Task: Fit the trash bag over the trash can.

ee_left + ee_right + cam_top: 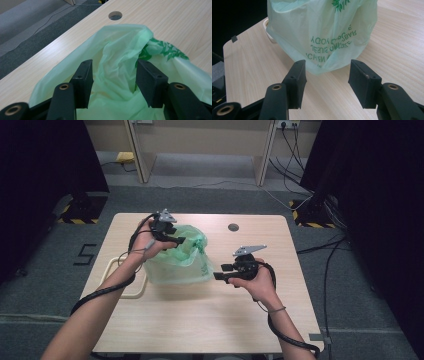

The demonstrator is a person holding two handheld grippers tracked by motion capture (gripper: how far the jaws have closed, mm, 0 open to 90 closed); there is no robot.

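A pale green plastic bag (181,262) with dark green print stands slumped on the wooden table (200,320), left of centre. My left gripper (178,240) hovers at the bag's gathered top, open. In the left gripper view the bag's crumpled upper fold (117,50) rises between the two jaws of the left gripper (114,62). My right gripper (220,272) is low at the bag's right side, open. In the right gripper view the bag (322,32) bulges just ahead of the right gripper (327,62), with nothing between the jaws.
A cream open frame or tray (112,279) lies under and left of the bag, and its rim (266,25) peeks out behind the bag. A round cable hole (233,227) is in the table's far side. Cables and stand bases lie on the floor beyond the table.
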